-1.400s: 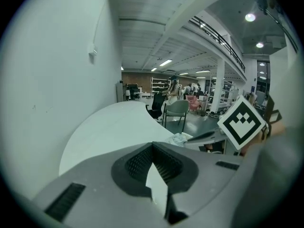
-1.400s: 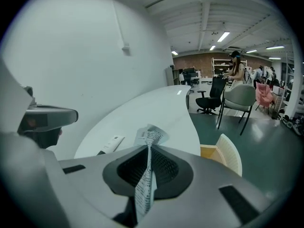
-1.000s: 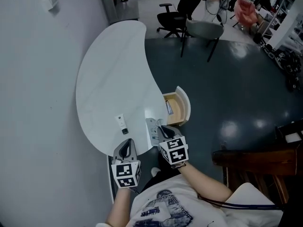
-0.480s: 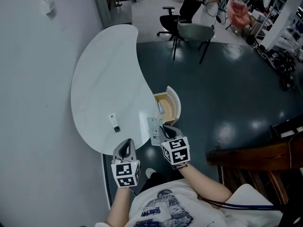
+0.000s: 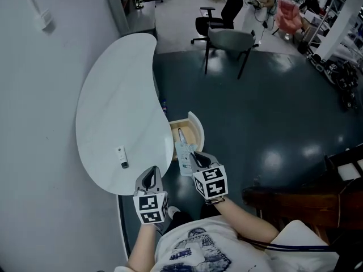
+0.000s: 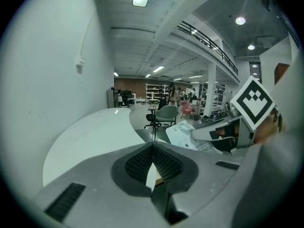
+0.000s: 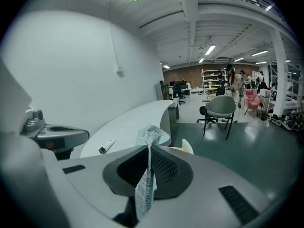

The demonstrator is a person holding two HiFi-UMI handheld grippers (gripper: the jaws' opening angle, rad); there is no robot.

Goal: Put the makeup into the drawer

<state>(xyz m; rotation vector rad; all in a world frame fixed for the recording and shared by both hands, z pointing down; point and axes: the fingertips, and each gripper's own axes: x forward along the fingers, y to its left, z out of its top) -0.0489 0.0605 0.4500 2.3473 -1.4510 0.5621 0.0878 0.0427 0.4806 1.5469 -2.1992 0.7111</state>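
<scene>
Your right hand-held gripper (image 5: 194,156) pinches a flat printed white sachet (image 5: 182,153) beside the open pale wooden drawer (image 5: 194,130), not yet inside. Left hand-held gripper (image 5: 150,178) closed, empty. Small white tube (image 5: 122,156) remains on the curved white tabletop (image 5: 113,101).

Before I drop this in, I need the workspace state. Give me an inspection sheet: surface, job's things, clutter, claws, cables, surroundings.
Surface: white curved table, mostly bare.
Job's things: makeup tube lies on the table; printed packet is held near the open drawer, which holds one slim item.
Clutter: nothing seen.
Claws: left claw shut, empty; right claw shut on the printed packet.
Cables: one cable up the wall from a wall box.
Surroundings: grey chair, black office chair, dark floor.
</scene>
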